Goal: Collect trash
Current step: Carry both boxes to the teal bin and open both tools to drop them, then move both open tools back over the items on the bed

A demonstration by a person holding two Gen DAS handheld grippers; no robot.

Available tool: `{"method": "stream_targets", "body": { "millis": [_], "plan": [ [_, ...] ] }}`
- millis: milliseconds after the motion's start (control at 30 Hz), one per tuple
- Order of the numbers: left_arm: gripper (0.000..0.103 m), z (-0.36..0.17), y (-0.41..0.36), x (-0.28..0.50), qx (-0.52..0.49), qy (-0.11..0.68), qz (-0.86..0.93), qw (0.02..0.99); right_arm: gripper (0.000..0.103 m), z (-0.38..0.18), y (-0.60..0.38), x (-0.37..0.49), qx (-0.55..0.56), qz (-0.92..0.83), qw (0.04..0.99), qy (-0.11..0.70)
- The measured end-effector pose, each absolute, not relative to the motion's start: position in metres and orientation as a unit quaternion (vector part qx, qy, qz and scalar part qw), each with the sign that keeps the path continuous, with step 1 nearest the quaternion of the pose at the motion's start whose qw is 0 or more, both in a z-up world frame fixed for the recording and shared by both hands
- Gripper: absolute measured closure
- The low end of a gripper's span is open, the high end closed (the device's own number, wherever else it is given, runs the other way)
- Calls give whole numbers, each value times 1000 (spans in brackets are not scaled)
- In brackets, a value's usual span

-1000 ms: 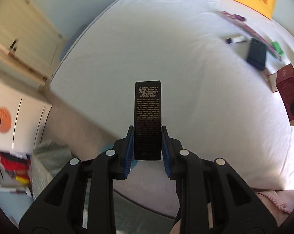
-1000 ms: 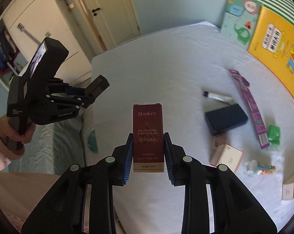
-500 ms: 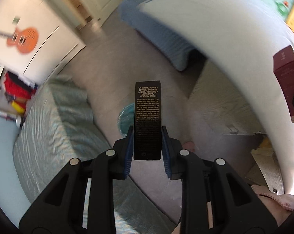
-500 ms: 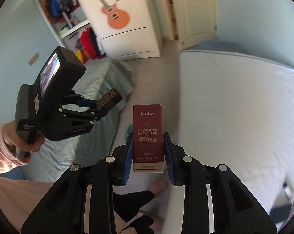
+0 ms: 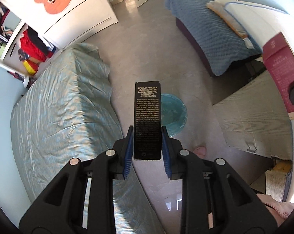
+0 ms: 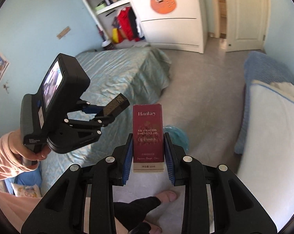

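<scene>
Left wrist: one black lipstick box [image 5: 147, 117], one teal bin [image 5: 173, 115].

You get bright daylight w/ glare on floor [image 5: 172, 200]; fisheye bends edges, dark vignette corners, slight blur at periphery.

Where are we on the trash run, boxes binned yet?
Not yet. Picked up: the left gripper is shut on the black lipstick box, the right gripper on the red essential oil box. In hand: both boxes are held above the floor near the teal-lined bin. Left: dropping both in; neither is inside it.
</scene>
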State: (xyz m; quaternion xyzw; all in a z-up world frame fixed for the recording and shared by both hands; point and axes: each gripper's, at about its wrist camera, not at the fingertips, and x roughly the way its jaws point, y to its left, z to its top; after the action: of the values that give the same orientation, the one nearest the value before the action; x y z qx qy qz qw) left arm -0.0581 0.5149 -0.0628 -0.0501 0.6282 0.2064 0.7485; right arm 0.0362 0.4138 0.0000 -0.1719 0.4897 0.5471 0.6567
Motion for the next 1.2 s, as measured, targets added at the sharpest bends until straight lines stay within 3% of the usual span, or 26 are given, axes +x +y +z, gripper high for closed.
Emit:
{"method": "stream_targets", "body": {
  "millis": [200, 233, 267, 300, 1200],
  "plan": [
    [77, -71, 542, -48, -66, 622, 217, 750, 69, -6, 451, 49, -182, 569, 633, 492],
    [66, -73, 547, -45, -72, 621, 215, 751, 57, -7, 456, 52, -183, 570, 631, 494],
    [38, -75, 551, -43, -73, 621, 216, 750, 44, -8, 460, 57, -179, 569, 631, 496],
    [31, -75, 554, -41, -69, 618, 223, 751, 32, -8, 462, 62, -175, 569, 632, 496],
    [29, -78, 546, -10, -44, 625, 194, 755, 31, -4, 412, 107, -133, 494, 689, 514]
  ]
}}
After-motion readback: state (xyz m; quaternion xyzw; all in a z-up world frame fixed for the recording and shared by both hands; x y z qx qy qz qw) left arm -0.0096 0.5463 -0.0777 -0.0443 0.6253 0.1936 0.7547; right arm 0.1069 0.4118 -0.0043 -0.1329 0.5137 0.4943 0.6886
